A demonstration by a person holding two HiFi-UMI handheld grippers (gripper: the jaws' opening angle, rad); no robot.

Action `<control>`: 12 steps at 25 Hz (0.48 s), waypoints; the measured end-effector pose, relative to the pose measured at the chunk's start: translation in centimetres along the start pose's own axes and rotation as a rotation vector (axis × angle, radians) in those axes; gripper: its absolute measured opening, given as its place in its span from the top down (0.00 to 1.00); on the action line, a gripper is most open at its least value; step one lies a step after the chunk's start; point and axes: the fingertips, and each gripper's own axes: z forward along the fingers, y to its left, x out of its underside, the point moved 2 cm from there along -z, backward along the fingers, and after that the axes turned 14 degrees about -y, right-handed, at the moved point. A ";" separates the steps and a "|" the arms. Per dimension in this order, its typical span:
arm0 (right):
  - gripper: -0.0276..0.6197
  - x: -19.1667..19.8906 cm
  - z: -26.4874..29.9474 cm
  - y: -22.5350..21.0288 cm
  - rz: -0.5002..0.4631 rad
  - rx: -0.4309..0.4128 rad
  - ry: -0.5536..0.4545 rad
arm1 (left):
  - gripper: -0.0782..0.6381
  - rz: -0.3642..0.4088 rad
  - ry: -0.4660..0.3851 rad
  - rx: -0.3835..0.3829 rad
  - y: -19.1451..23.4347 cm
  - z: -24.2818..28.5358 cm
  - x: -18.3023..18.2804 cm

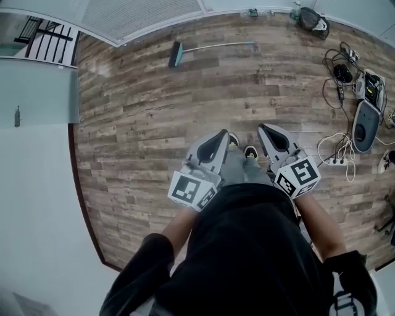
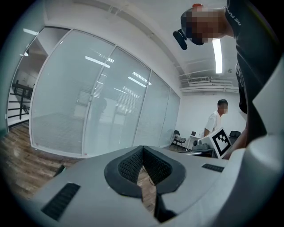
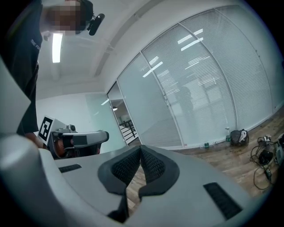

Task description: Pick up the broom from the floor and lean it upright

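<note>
The broom (image 1: pixel 207 49) lies flat on the wooden floor at the far side of the room, its teal head (image 1: pixel 175 55) to the left and its grey handle running right, close to the glass wall. My left gripper (image 1: pixel 223 133) and right gripper (image 1: pixel 261 128) are both held in front of my body, well short of the broom. Each is shut with nothing between its jaws. In the left gripper view my left gripper (image 2: pixel 142 150) shows its pads (image 2: pixel 128 165) meeting, and in the right gripper view my right gripper (image 3: pixel 140 149) shows the same.
A frosted glass wall (image 1: pixel 123 15) bounds the far side and a white wall (image 1: pixel 34 185) the left. Cables, chargers and a power strip (image 1: pixel 345 92) lie on the floor at the right, with a dark bag (image 1: pixel 313 21) in the far corner. A person (image 2: pixel 216 122) stands in the background.
</note>
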 end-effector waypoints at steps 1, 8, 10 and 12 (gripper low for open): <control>0.93 0.0 0.4 -0.4 0.007 0.005 0.003 | 0.86 0.000 0.005 0.008 0.1 0.4 0.0; 0.93 -0.2 3.8 -1.2 0.004 0.007 0.022 | 0.86 -0.017 0.001 0.021 2.6 1.7 -0.6; 0.93 -0.3 5.1 -1.5 -0.007 0.007 0.029 | 0.86 -0.015 -0.011 0.025 3.9 2.2 -1.1; 0.93 -0.3 6.8 -1.6 -0.015 0.010 0.032 | 0.86 -0.022 -0.026 0.023 5.4 2.6 -1.7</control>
